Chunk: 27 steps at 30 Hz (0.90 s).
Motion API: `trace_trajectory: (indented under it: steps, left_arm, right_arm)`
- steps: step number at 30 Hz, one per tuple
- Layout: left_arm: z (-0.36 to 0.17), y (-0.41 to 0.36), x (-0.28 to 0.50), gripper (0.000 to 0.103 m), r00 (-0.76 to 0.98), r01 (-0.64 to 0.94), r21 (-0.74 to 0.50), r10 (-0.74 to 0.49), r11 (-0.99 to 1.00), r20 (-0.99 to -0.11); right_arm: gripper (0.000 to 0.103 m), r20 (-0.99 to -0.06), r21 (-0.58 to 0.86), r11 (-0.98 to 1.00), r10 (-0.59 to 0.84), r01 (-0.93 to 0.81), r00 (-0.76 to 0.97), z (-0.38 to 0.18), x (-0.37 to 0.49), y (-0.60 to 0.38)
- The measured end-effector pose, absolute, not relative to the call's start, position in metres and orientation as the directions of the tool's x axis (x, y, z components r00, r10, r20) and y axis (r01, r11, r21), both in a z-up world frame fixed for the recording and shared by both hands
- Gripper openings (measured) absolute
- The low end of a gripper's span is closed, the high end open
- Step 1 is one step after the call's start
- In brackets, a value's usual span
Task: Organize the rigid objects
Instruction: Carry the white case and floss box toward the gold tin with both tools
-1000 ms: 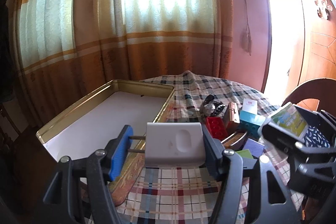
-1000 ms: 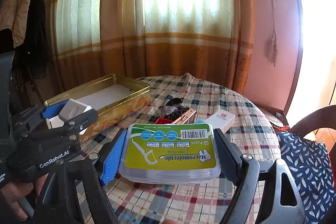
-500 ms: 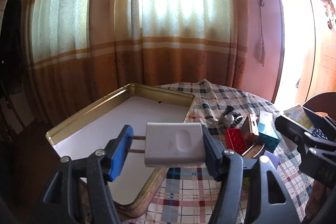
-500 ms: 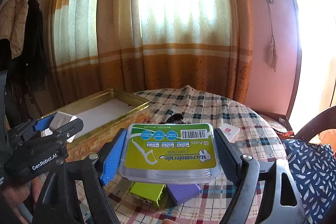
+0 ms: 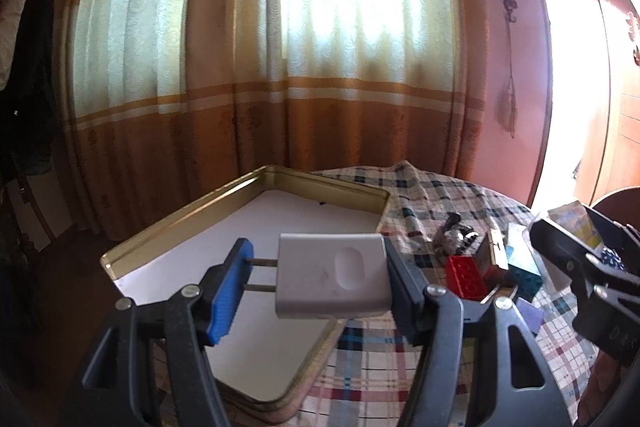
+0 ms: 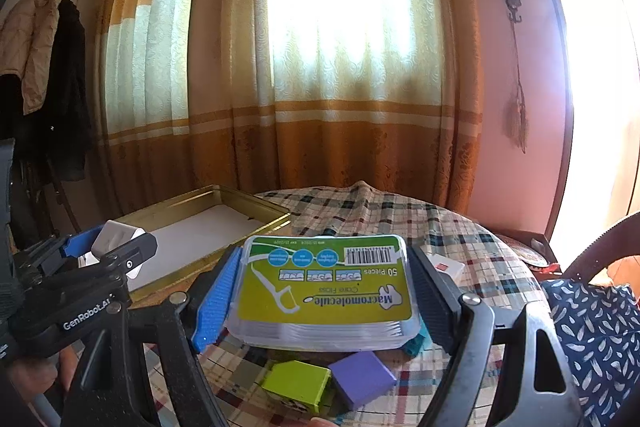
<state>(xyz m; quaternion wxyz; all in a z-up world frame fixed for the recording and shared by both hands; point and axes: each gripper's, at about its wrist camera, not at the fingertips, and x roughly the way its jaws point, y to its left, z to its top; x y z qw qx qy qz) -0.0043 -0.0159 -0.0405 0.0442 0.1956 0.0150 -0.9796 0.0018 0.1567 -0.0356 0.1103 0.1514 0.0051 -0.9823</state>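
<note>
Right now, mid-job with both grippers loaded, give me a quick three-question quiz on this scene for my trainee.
1. What does the left gripper hold?
2. True or false: the right gripper is open.
3. The gold tray is: A) full of blocks, B) showing a bare white floor, C) covered by a lid.

Key:
1. A white charger plug, its prongs toward the blue pad.
2. False; it is shut on the floss pick box.
3. B; the red block, purple block and green block lie on the checked tablecloth.
</note>
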Motion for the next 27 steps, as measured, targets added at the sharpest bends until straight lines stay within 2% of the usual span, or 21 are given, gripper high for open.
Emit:
trace_trajectory:
  steps: [10,27]
  left_arm:
    - [-0.041,-0.037,-0.01,0.063,-0.915,0.152,-0.039,-0.126,-0.988,-0.384]
    - [-0.043,-0.058,-0.016,0.063,-0.902,0.203,-0.045,-0.169,-0.978,-0.398]
  right_arm:
    - [0.082,-0.283,0.024,-0.968,-0.246,0.25,-0.927,-0.035,0.002,0.135]
    - [0.082,-0.326,0.009,-0.95,-0.299,0.313,-0.897,-0.037,-0.013,0.103]
